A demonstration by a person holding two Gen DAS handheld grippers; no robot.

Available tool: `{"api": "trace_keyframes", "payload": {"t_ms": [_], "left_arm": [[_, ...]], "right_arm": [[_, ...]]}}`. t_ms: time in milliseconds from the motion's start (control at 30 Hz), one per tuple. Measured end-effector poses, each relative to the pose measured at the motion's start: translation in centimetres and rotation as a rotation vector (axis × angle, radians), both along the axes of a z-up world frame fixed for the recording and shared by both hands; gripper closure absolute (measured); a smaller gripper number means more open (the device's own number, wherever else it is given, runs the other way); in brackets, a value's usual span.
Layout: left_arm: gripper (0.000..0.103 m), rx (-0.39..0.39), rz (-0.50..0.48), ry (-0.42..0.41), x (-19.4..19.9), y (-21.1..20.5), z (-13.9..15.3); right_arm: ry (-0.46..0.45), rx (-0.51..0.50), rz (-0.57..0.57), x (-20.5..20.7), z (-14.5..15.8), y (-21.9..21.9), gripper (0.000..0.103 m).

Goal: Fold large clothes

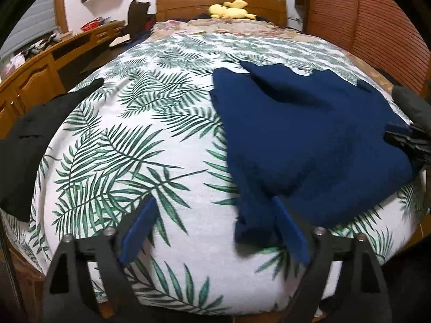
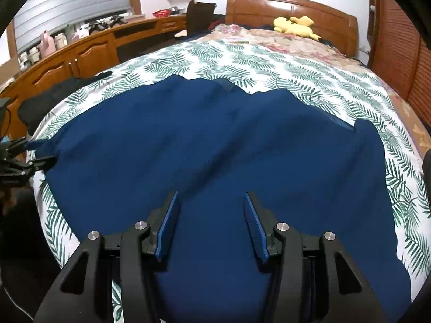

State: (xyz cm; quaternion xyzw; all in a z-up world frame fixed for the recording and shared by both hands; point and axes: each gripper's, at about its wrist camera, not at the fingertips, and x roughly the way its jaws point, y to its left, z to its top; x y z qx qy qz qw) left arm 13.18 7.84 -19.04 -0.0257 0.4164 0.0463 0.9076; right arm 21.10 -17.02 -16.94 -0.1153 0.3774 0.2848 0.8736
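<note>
A large navy blue garment (image 1: 309, 140) lies spread on a bed with a white, green-leaf cover (image 1: 134, 140). In the left wrist view my left gripper (image 1: 214, 207) is open and empty above the cover, with the garment's near left corner just beside its right finger. In the right wrist view the garment (image 2: 215, 145) fills the middle. My right gripper (image 2: 211, 199) is open over its near part, holding nothing. The left gripper also shows at the right wrist view's left edge (image 2: 27, 156), next to the garment's left tip.
A black garment (image 1: 32, 140) lies on the bed's left edge. A wooden desk with cabinets (image 1: 35, 75) runs along the left. The wooden headboard (image 1: 221, 0) and a yellow plush toy (image 1: 231, 10) are at the far end. Slatted wooden doors (image 1: 363, 21) stand on the right.
</note>
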Motion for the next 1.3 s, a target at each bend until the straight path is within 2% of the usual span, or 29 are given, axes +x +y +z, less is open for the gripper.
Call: {"api": "trace_keyframes", "payload": {"t_ms": [233, 333, 400, 500, 767, 867, 900, 1000, 1300], "left_arm": [[0.011, -0.018, 0.019, 0.001, -0.4, 0.0, 0.4], [0.023, -0.041, -0.007, 0.001, -0.9, -0.2, 0.7], [0.041, -0.066, -0.028, -0.002, -1.5, -0.6, 0.9], [0.058, -0.075, -0.052, -0.005, -2.0, -1.2, 1.1], [0.061, -0.103, -0.037, -0.003, -1.9, -1.3, 1.3], [0.078, -0.118, -0.033, -0.013, -1.9, -1.4, 1.6], [0.086, -0.119, -0.037, -0.019, -1.9, -1.5, 1.8], [0.094, -0.086, -0.052, -0.048, -2.0, -2.4, 3.3], [0.099, -0.058, -0.142, -0.204, -0.9, -7.0, 10.1]], "right_arm": [[-0.006, 0.001, 0.012, -0.6, 0.1, 0.0, 0.053], [-0.004, 0.013, 0.020, -0.8, 0.2, 0.0, 0.053], [-0.002, 0.023, 0.033, -1.1, 0.3, 0.1, 0.053], [0.005, 0.044, 0.057, -1.5, 0.4, 0.3, 0.053], [0.045, 0.057, 0.077, -1.4, -0.1, -0.2, 0.053], [0.064, 0.047, 0.090, -1.3, -0.3, -0.2, 0.052], [0.070, 0.047, 0.088, -1.2, -0.4, -0.1, 0.052], [0.056, -0.006, 0.095, -1.2, -1.3, 0.9, 0.052], [0.068, 0.043, 0.111, -1.2, -0.5, -0.7, 0.053]]}}
